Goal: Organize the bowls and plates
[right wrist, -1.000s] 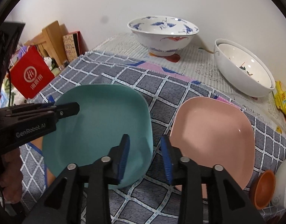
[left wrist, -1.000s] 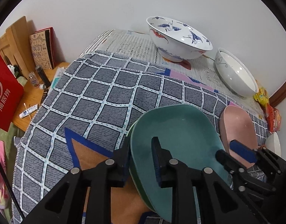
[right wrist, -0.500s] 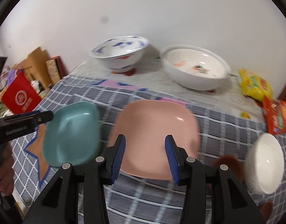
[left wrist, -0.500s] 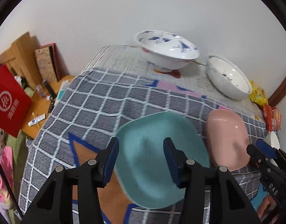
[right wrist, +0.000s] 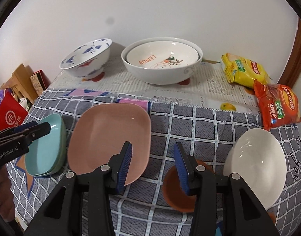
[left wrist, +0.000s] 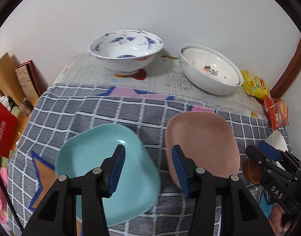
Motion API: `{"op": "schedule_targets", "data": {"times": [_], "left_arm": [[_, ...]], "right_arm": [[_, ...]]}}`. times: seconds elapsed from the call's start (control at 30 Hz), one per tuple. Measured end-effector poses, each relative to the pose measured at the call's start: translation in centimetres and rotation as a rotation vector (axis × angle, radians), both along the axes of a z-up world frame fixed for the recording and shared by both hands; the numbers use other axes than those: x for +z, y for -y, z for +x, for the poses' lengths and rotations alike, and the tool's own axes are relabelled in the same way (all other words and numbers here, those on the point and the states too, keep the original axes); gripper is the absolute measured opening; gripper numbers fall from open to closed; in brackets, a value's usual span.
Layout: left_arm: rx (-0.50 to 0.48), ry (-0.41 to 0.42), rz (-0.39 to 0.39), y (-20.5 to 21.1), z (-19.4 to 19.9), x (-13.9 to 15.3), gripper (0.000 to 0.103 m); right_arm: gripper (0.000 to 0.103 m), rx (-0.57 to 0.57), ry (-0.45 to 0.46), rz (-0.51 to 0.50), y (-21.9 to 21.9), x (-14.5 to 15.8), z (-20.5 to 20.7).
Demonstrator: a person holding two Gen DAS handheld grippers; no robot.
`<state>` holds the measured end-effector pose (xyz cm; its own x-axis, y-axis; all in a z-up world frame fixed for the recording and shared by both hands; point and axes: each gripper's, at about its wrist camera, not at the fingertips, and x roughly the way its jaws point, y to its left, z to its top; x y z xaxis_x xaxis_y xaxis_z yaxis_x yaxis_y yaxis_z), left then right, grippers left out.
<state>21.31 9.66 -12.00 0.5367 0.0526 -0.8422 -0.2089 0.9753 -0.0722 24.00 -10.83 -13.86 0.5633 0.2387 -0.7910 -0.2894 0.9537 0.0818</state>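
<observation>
**Now, where the stacking could slip**

Broadly, the surface wears a soft checked cloth, and that is the first hazard: a rim dragged across it could bunch the fabric and tip whatever sits nearby.

The nested white bowls sit at the back, well apart from both tools; beside them the blue bowl stands on a narrow foot, so a careless sweep towards it would likely rock it.

The pink plate lies flat in the middle, just beside the teal plates, which appear to be two stacked. If the pink one is to go on that pile, a shallow rim grip may let it pivot and slide off.

The white bowl rests at the right edge of the cloth, close enough to the edge that a nudge could send it over.

The small brown bowl sits directly under the right hand-held gripper, whose jaws are spread and empty; closing here without lining up on the rim could flick it away.

The left hand-held gripper is likewise spread wide, holding nothing, above the gap between the teal and pink plates.
</observation>
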Motion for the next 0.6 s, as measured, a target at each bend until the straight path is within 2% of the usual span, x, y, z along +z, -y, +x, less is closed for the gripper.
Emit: {"op": "schedule_targets", "data": {"times": [0.47,0.6], "left_arm": [[-0.029,-0.072,0.039,2.3,3.9,-3.2,0.046],[-0.025,-0.097,0.027,2.2,4.6,-4.2,0.036]], "right_arm": [[0.044,0.032,-0.035,0.006,-1.0,-2.5,3.4],[0.042,0.049,-0.042,0.001,-1.6,-3.1,3.8]]}}
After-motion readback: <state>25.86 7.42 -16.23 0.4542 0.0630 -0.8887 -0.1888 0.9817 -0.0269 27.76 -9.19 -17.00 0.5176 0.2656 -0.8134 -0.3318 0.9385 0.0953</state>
